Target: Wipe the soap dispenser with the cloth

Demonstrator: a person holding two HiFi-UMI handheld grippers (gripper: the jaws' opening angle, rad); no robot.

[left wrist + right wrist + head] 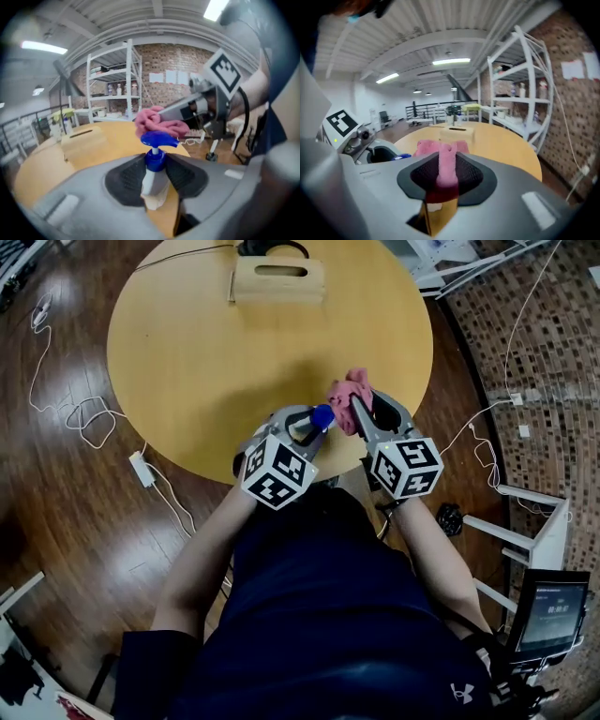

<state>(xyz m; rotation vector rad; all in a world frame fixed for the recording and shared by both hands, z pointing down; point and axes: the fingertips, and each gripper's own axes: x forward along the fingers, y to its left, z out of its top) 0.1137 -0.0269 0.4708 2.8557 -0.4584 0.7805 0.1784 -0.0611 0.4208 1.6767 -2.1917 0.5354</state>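
**Table** (pixel 187 362): round, wooden. Nothing of the task rests on it. A box (pixel 277 279) with a slot is set at the far edge.

**Left gripper** (pixel 154 176): the jaws are drawn narrow and clamped on the neck of the dispenser, just under the blue collar.

**Right gripper** (pixel 446 171): the jaws are drawn narrow and pinched on a fold of the cloth, with the rest bunched beyond the tips.

**Dispenser** (pixel 158 139): pale bottle with a blue pump. It is carried upright over the near edge of the table, apparently lifted clear of it.

**Cloth** (pixel 349 399): pink and wadded. It is brought up against the pump head, or just beside it (contact cannot be settled).

**Progress:** both items are picked up and brought together. Wiping is judged to be at the pump head. The bottle's body, mostly hidden by the left pads, is taken as yet to be wiped, and the setting-down is left to do.
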